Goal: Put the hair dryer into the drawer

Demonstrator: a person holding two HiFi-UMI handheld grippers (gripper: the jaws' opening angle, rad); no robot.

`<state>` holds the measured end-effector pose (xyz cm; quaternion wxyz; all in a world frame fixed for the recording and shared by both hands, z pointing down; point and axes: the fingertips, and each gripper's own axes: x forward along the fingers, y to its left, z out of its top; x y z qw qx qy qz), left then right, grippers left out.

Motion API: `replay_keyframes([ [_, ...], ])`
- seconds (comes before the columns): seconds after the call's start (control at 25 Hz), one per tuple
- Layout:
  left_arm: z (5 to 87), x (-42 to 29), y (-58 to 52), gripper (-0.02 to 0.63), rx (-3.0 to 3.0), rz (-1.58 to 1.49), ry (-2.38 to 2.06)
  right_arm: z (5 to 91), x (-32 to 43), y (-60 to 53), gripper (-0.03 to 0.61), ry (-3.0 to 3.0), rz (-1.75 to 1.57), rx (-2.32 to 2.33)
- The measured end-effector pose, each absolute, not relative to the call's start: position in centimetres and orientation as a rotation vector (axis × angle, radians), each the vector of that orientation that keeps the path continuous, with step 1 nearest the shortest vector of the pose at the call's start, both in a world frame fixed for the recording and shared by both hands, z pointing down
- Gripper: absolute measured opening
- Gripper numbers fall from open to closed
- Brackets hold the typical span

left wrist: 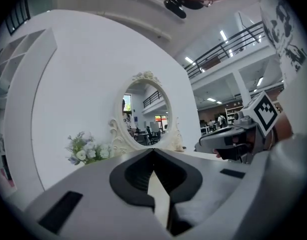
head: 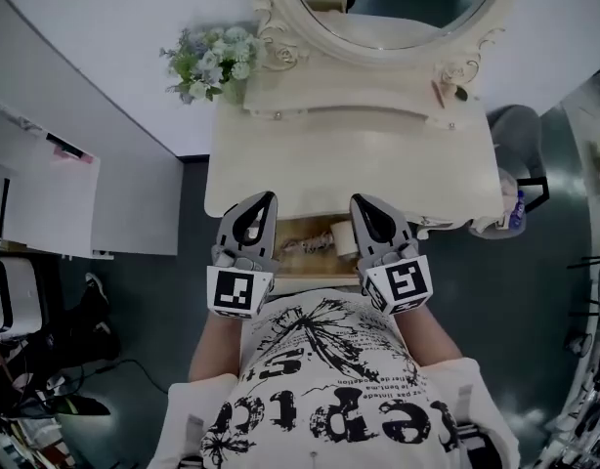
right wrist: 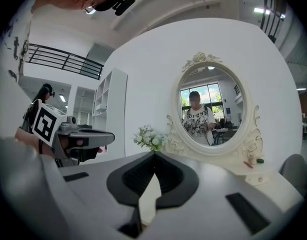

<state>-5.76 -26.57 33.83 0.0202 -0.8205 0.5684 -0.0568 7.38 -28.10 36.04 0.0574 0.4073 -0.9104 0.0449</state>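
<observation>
L gripper [head: 265,197] & R gripper [head: 360,202] held level by the chest, both jaws shut, nothing between, prob. idle. Drawer [head: 302,262] open under the counter [head: 359,164]. Hair dryer not clearly seen, maybe inside.

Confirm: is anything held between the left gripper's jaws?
No: in the left gripper view, the left gripper has its jaws shut tip to tip, with nothing caught between them.
</observation>
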Motion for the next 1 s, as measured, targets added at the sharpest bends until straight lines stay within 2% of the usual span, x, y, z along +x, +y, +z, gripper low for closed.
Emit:
replay_keyframes([
  [0.28, 32.8, -8.2, -25.8, 0.02, -2.511, -0.112, 1.864, 34.0, 6.4, -28.4, 0.017, -2.803, 0.081, 1.232],
  [1.0, 31.7, -7.7, -25.8, 0.021, -2.499, -0.101, 1.901, 33.0, 6.5, -27.8, 0.017, -2.784, 0.012, 1.233],
])
